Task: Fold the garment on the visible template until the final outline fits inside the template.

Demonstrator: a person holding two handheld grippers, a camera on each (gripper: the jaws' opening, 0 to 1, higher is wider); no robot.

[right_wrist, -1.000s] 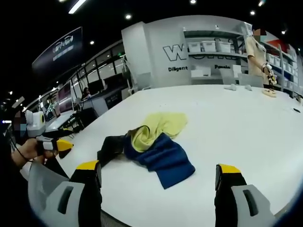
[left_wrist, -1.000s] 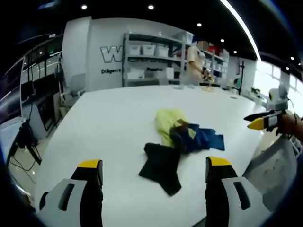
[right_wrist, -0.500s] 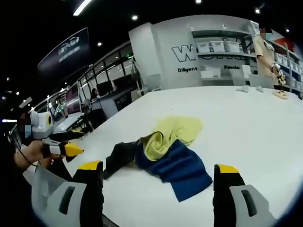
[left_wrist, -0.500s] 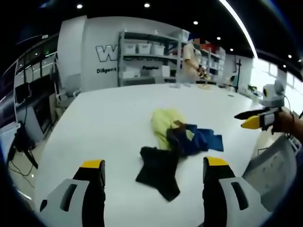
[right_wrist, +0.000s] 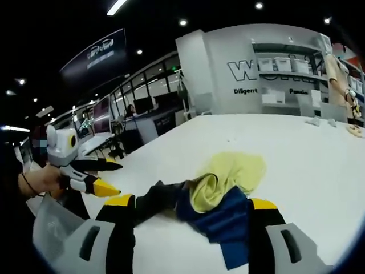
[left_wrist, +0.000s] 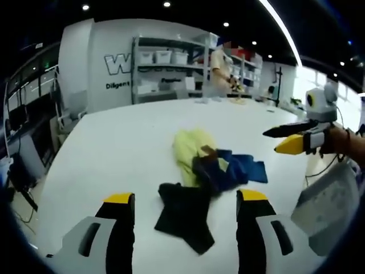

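Observation:
A loose pile of three garments lies on the white table (left_wrist: pixel 114 148): a yellow one (left_wrist: pixel 188 148), a blue one (left_wrist: pixel 242 168) and a black one (left_wrist: pixel 182 214). My left gripper (left_wrist: pixel 185 198) stands open just short of the black garment, holding nothing. My right gripper (left_wrist: pixel 272 141) comes in from the right, open, above the table's edge. From the other side the yellow garment (right_wrist: pixel 234 174) lies on the blue one (right_wrist: pixel 228 220), with the black one (right_wrist: pixel 157 197) to the left. My right gripper (right_wrist: pixel 191 202) is open close to the pile. The left gripper (right_wrist: pixel 117 180) hovers at the left.
A pale grey sheet (left_wrist: pixel 328 205) leans at the table's near edge, also seen as the sheet (right_wrist: pixel 51 222) beside my right jaw. A person (left_wrist: pixel 219 68) stands at the table's far end by shelves (left_wrist: pixel 165 63) with white bins. Desks and screens (right_wrist: pixel 137 108) line the side.
Both views have closed in on the pile, so the garments look larger and nearer the jaws. Both pairs of jaws have narrowed slightly. The garments have not moved.

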